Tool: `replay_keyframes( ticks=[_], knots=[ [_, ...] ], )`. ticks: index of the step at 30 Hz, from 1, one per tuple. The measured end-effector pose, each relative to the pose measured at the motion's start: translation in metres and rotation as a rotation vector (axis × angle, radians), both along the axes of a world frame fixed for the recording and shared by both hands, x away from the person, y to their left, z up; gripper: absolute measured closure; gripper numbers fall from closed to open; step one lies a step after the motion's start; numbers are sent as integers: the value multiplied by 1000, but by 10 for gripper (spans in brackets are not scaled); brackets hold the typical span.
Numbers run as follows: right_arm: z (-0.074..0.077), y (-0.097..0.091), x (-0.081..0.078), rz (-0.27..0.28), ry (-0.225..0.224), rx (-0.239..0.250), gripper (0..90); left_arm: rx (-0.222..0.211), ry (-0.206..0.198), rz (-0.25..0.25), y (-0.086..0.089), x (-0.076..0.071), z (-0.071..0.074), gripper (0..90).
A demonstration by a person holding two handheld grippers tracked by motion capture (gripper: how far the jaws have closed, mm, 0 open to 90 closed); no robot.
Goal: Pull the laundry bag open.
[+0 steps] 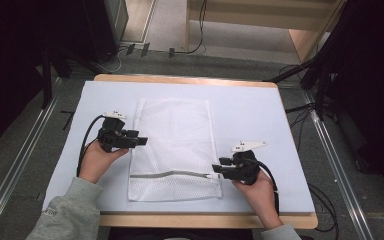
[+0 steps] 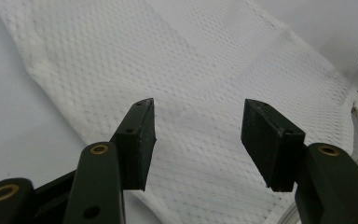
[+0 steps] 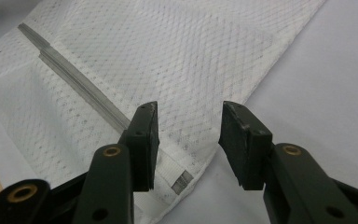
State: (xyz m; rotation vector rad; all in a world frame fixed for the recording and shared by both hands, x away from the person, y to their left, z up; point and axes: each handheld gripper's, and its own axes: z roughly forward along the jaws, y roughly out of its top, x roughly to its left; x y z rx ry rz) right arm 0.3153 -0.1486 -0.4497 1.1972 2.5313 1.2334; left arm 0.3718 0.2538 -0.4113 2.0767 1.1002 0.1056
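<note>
Holding a gripper in each hand, I have both of them at a white net bag (image 1: 172, 145) that lies flat on the pale sheet (image 1: 250, 107) covering the table (image 1: 190, 79). The bag sits in the middle of the sheet, with its long sides running away from me and its grey zipper (image 1: 172, 175) crossing it near the end closest to me. My left gripper (image 1: 141, 142) is at the left edge of the bag, about halfway along it, and it points across toward the right. In the left gripper view my left fingers (image 2: 137, 140) are spread wide apart, with net cloth showing in the gap between them, and they are not pinching anything. I cannot tell if they touch the cloth or just hang over it. My right gripper (image 1: 217, 169) is at the right edge of the bag, right by the end of the zipper, and it points toward the left. In the right gripper view my right fingers (image 3: 144, 140) are also spread, but not as wide. The corner of the bag and the little zipper end (image 3: 182, 181) lie between and just below them. The pads are not squeezing the cloth. My two grippers are well apart, one on each side of the bag.
</note>
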Motion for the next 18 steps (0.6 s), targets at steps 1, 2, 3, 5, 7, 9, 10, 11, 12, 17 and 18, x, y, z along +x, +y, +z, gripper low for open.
replay_keyframes(
  ticks=[1, 2, 3, 5, 7, 9, 10, 11, 12, 17, 18],
  knots=[
    [0, 0, 0, 0, 1, 1, 587, -6, -2, -6, -2, -1, 0, 457],
    [0, 0, 0, -3, 3, 2, 588, -11, -1, -17, -5, -2, 1, 457],
    [0, 0, 0, -2, 5, 3, 591, -16, 0, -30, -8, -3, 1, 457],
    [-1, 1, 1, -3, 12, 1, 593, -6, 1, -48, -15, -5, 0, 456],
    [-1, 1, 1, 1, 11, 0, 596, 1, 1, -62, -19, -7, 0, 456],
    [-2, 2, 1, 4, 13, 1, 601, 5, 0, -72, -24, -9, 0, 456],
    [-2, 2, 1, 5, 13, -1, 607, 6, -3, -73, -26, -10, 0, 456],
    [-2, 2, 1, 5, 15, -1, 611, 6, -5, -80, -28, -11, 0, 456],
    [-2, 2, 1, 6, 18, -1, 619, 8, -5, -86, -29, -11, 0, 457],
    [-4, 2, 2, -2, 38, -7, 676, -1, 1, -107, -39, -16, 0, 458],
    [-5, 2, 3, -4, 41, -7, 695, -6, 2, -108, -41, -17, -1, 460]
  ],
)
